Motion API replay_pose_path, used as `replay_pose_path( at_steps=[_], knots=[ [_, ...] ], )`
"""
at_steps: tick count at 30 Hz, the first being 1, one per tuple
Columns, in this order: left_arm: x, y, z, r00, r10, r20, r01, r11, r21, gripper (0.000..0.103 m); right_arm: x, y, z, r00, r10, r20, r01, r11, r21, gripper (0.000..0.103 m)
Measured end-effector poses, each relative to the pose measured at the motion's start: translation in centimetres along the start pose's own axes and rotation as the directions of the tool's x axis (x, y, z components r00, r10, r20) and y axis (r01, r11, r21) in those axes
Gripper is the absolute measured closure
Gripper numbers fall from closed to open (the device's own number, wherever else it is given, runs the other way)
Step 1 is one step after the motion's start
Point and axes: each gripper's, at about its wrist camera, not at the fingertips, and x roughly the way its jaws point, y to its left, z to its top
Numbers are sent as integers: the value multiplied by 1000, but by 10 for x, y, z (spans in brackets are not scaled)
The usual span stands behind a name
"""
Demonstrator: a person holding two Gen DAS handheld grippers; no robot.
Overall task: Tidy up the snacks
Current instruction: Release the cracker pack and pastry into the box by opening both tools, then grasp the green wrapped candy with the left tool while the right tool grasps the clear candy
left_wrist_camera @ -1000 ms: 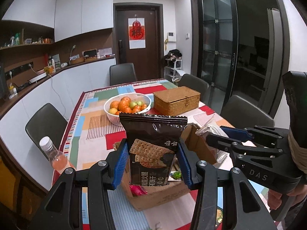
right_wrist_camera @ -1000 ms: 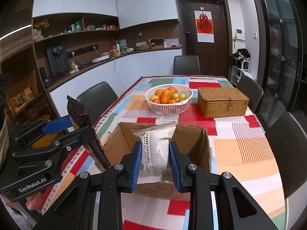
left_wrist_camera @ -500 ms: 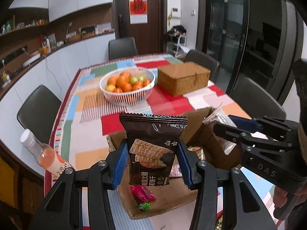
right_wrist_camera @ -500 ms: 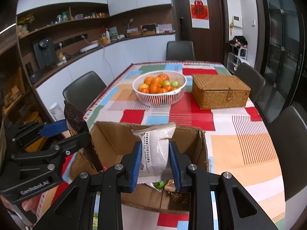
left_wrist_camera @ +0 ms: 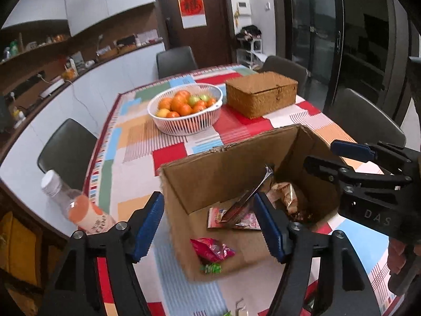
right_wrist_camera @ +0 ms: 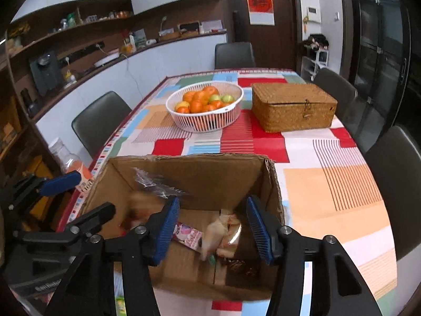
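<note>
Both grippers hang over an open cardboard box (left_wrist_camera: 210, 173) at the near end of a dining table (right_wrist_camera: 329, 184) covered in a colour-block cloth. The left gripper (left_wrist_camera: 210, 223) has its blue-padded jaws opening, with nothing pressed between them; a dark foil packet (left_wrist_camera: 247, 200) stands tilted inside the box, just beside the right-hand pad. The right gripper (right_wrist_camera: 210, 226) is likewise opening, its pads apart over the box's right half, where a pale packet (right_wrist_camera: 213, 234), blurred and hard to read, appears to lie among other wrappers. A pink packet (right_wrist_camera: 188, 235) and a red sweet wrapper (left_wrist_camera: 210, 248) rest on the box floor. Farther along the table sit a white basket of fruit (left_wrist_camera: 185, 110) and, to its right, a closed wicker box (left_wrist_camera: 260, 96). A capped bottle of pink drink (left_wrist_camera: 76, 208) stands at the table's left edge, near the box.
</note>
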Motion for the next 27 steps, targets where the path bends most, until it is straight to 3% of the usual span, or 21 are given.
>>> replay_pose_path(
  at_steps=[3,10,18,27],
  knots=[
    [-20,2,-12,1000,6,31,-5,1000,-10,34,-21,9,-11,999,19,43,-18,1000,-22,49],
    [-53,10,-45,997,28,65,-25,998,-54,34,-46,35,-35,994,90,58,-86,993,-78,49],
    [-58,15,-92,999,26,22,-25,997,-69,34,-46,57,-73,994,108,9,-106,987,-124,49],
    [-39,12,-143,997,-19,-72,14,997,-79,35,-26,62,-119,988,116,-103,-127,986,-110,49]
  ],
)
